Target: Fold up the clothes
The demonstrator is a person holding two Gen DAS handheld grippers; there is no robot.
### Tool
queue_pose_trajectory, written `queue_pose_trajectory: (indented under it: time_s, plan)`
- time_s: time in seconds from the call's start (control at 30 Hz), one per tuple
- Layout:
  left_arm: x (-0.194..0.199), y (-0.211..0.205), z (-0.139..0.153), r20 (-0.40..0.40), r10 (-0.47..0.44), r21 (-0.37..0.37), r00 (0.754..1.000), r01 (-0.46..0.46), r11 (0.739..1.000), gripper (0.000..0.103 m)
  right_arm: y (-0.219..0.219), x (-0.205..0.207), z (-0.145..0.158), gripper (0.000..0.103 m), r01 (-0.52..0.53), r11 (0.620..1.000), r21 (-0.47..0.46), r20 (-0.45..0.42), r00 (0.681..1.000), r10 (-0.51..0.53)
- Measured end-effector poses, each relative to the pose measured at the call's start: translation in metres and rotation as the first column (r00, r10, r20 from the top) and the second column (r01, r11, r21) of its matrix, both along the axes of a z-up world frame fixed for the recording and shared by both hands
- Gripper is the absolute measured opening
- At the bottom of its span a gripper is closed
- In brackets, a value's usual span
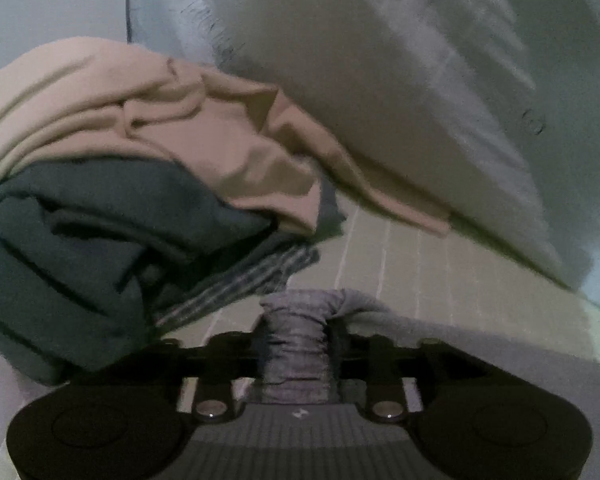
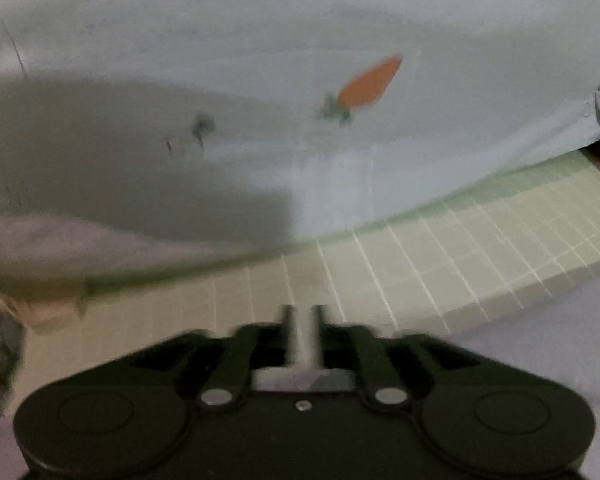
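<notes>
The left gripper (image 1: 298, 340) is clenched on a bunched fold of grey cloth (image 1: 296, 344), low centre of the left wrist view. This garment trails to the lower right over the green grid mat (image 1: 399, 264). A pile of clothes fills the left half: a beige garment (image 1: 140, 112) on top, a dark green garment (image 1: 80, 248) beneath, a striped piece (image 1: 240, 284) at its lower edge. A pale sheet (image 1: 419, 100) spans the upper right. The right wrist view, blurred, shows the right gripper (image 2: 303, 320); its fingers (image 2: 287, 324) stand slightly apart with nothing between them. Only this view shows the carrot print (image 2: 369, 82) on the pale sheet, upper centre right.
</notes>
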State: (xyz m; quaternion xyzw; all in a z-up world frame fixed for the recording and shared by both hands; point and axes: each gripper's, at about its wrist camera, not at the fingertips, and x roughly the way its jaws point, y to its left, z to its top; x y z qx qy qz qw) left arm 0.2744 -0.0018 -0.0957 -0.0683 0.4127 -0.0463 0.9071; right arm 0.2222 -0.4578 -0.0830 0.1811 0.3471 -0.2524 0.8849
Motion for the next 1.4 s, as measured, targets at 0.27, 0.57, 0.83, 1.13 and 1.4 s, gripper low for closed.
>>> queue_pose_trajectory:
  time_s: [0.27, 0.57, 0.83, 1.13, 1.4]
  plan:
    - [-0.037, 0.02, -0.007, -0.062, 0.014, -0.051, 0.998, -0.017, 0.999, 0.088, 0.029, -0.052, -0.018, 0.087, -0.056, 0.988, -0.141, -0.15, 0.988, 0.034]
    - [-0.063, 0.027, -0.02, -0.165, 0.017, -0.088, 0.986, -0.032, 0.996, 0.089, 0.027, -0.127, -0.034, 0.087, 0.07, 0.997, -0.031, -0.194, 0.978, -0.075]
    - [-0.072, 0.03, -0.027, -0.178, 0.073, -0.171, 0.981, -0.104, 0.98, 0.079, 0.029, -0.165, -0.043, 0.087, 0.177, 0.984, 0.024, -0.196, 0.966, -0.169]
    - [-0.074, 0.017, -0.01, -0.132, 0.077, -0.182, 0.988, -0.1, 0.978, 0.026, 0.012, -0.203, -0.033, 0.087, 0.26, 0.965, 0.033, -0.123, 0.959, -0.254]
    - [-0.08, -0.046, 0.054, 0.034, -0.023, -0.136, 0.999, 0.027, 0.99, 0.018, -0.022, -0.254, -0.025, 0.087, 0.348, 0.935, 0.072, -0.063, 0.937, -0.344]
